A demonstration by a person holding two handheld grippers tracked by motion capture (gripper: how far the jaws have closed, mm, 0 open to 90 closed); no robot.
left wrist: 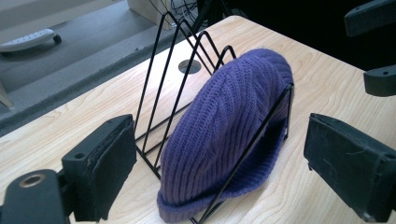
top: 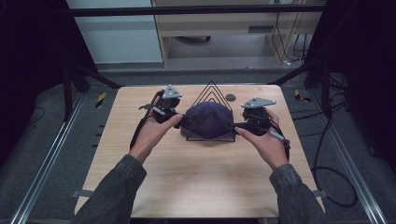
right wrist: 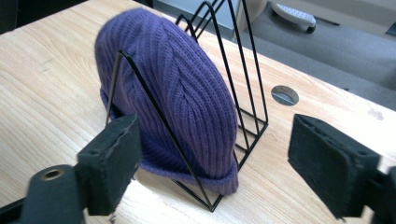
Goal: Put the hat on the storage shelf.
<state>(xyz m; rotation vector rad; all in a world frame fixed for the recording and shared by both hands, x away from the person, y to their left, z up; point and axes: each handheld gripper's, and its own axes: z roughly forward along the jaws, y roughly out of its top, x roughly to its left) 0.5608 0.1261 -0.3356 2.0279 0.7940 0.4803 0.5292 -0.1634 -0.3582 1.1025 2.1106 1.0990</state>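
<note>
Wooden table (top: 196, 172): purple beanie (top: 208, 120) in wire rack (top: 212, 93); both tongs spread.

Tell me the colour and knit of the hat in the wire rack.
Purple, rib-knit hat; the right gripper view shows it best.

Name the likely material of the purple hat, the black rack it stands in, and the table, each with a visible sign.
Hat: knitted yarn, probably wool or acrylic; ribbed stitches, soft matt look.
Rack: thin metal wire, apparently coated black; rigid bent triangles.
Table: pale wood or laminate; printed-looking grain.
</note>
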